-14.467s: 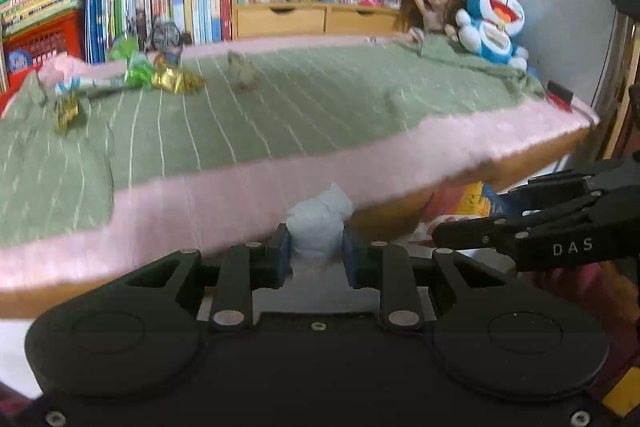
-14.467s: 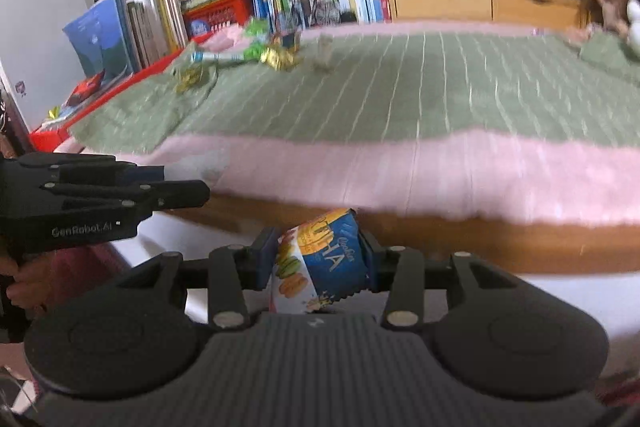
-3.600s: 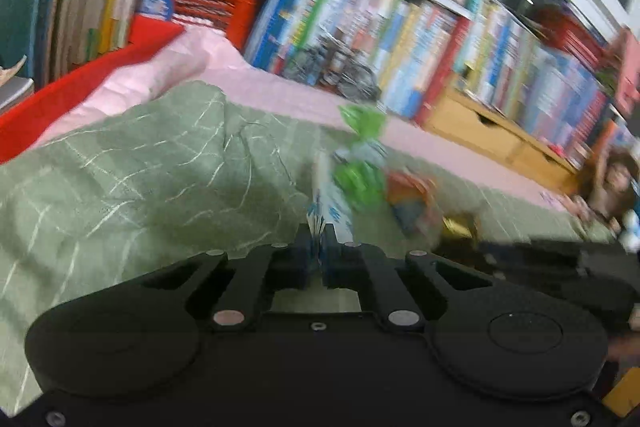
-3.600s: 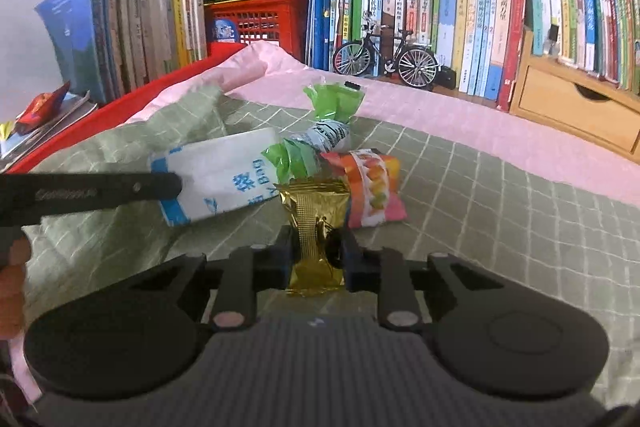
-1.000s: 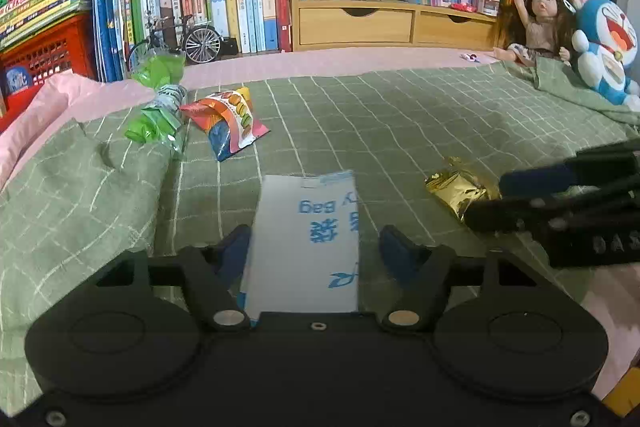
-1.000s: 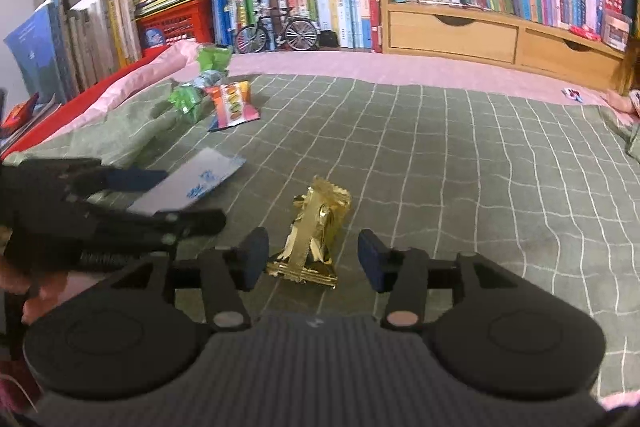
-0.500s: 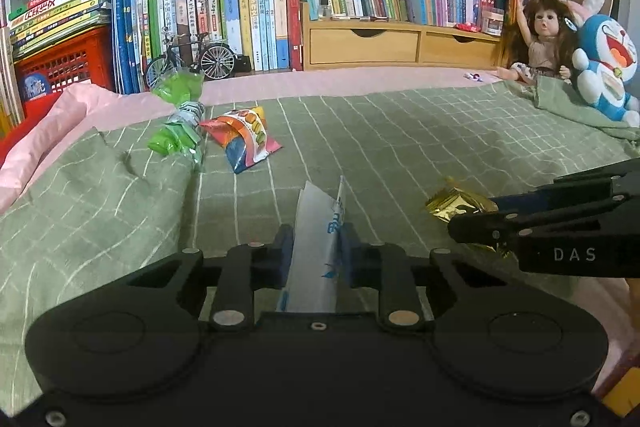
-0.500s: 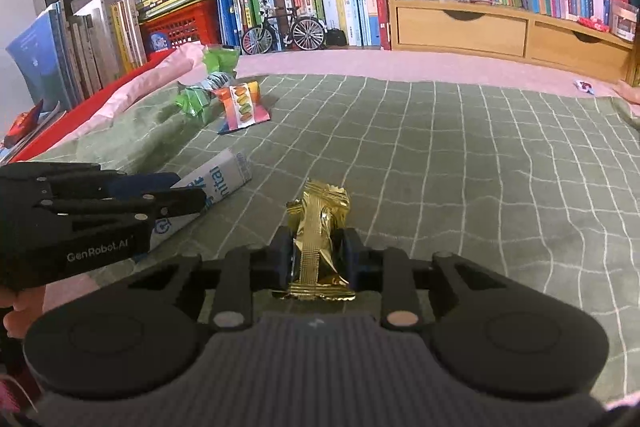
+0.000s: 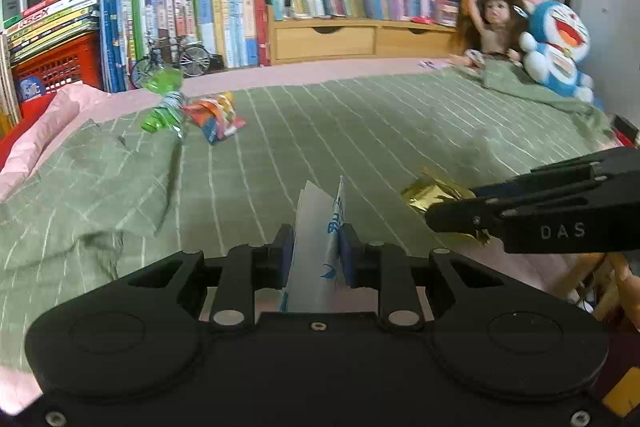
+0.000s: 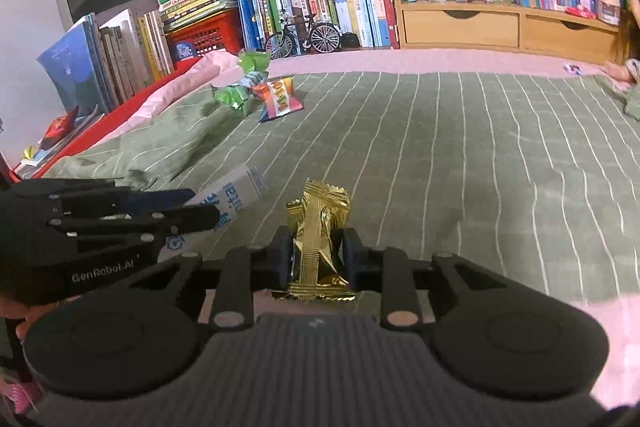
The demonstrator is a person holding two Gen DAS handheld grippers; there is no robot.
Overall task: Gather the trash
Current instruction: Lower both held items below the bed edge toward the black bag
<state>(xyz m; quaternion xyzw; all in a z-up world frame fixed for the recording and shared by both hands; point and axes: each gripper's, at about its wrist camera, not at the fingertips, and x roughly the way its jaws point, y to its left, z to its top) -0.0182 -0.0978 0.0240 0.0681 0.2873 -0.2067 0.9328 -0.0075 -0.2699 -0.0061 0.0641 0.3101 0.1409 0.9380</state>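
Left hand-held gripper (image 9: 315, 251) pinched a white packet (image 9: 316, 247); right hand-held gripper (image 10: 317, 253) pinched a gold wrapper (image 10: 318, 239); only the left view showed a doll (image 9: 490, 27).

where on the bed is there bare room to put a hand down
The wide middle of the green blanket is free, from the wooden drawers forward. It is crowded at the far left around the green wrapper and orange snack packet, and by the doll.
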